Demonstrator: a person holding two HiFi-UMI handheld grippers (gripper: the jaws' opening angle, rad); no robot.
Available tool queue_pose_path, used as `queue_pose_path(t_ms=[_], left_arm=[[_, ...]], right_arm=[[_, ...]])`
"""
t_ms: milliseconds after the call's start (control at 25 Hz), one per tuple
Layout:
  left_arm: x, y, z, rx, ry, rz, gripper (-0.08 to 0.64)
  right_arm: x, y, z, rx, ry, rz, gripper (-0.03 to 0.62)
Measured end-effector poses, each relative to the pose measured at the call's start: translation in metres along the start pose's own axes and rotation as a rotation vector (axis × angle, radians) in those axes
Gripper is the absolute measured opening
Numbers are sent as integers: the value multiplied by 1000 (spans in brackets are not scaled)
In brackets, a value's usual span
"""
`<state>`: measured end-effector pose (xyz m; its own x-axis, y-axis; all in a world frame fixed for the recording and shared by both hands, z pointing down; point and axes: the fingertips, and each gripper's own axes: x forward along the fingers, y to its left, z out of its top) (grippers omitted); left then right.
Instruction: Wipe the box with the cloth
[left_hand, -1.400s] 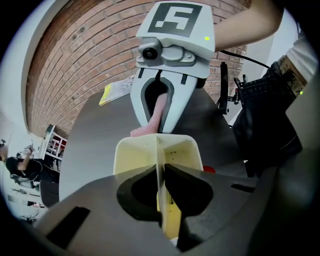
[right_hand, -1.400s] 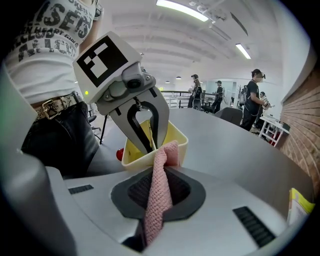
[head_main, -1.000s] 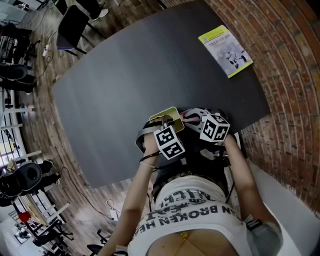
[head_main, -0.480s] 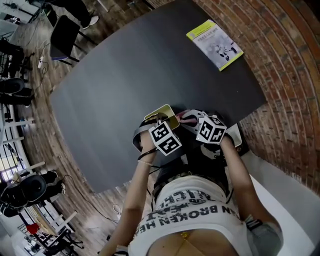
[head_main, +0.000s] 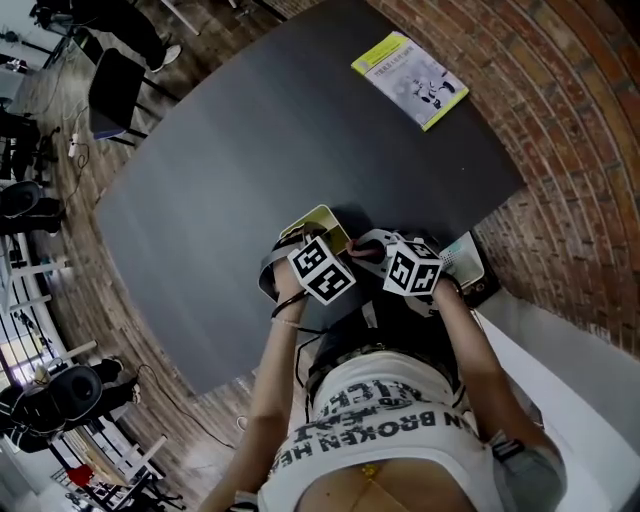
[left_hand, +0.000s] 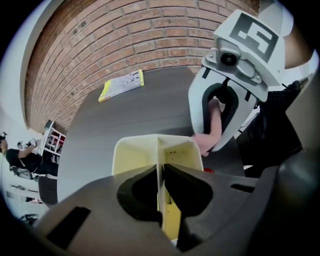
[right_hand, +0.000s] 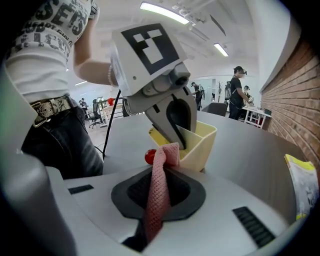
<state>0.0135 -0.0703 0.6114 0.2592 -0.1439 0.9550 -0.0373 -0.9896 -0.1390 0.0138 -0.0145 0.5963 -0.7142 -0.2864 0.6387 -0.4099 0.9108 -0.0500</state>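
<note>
Left claw (left_hand: 161, 172): pressed tight onto the thin middle wall of the yellow box (left_hand: 134, 156), one black finger down in each half. Right claw (right_hand: 159, 181): squeezed onto the pink cloth (right_hand: 156, 200), with the cloth's loose end poking out in front and up against the outside of the box, near its rim. Both claws nose to nose and very close, the right one pointing at the box from the side.

Left hand (head_main: 292, 285) and right hand (head_main: 445, 287) side by side just in front of the belly. Arms reaching down and forward, with a checkered cube on top of each claw.

Two halves inside the box, split by that middle wall (bare yellow inside, with a few tiny dark specks). Box at the near edge of the dark table (head_main: 240, 150). Small round red thing (right_hand: 151, 156) just beside the box (too small to tell what). Yellow-edged booklet (head_main: 410, 78) lying flat at the far corner of the table, well apart from the box. Dark chair (head_main: 112, 88) past the table's left side, on the wood floor.
</note>
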Motion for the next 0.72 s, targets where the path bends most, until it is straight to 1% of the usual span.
queue_pose_path(t_ms=[200, 320, 480, 600, 720], left_arm=[[1, -2, 1, -3, 1, -1, 32], [1, -2, 1, 6, -2, 8, 32], [1, -2, 1, 24, -10, 28, 32], [-1, -7, 0, 70, -19, 11, 32], [-5, -18, -5, 169, -27, -17, 32]], right_arm=[[17, 16, 11, 11, -27, -12, 17], [19, 17, 10, 29, -25, -36, 17], [13, 16, 9, 26, -17, -33, 17], [1, 17, 9, 17, -5, -31, 17], [-13, 19, 8, 25, 0, -43, 17]])
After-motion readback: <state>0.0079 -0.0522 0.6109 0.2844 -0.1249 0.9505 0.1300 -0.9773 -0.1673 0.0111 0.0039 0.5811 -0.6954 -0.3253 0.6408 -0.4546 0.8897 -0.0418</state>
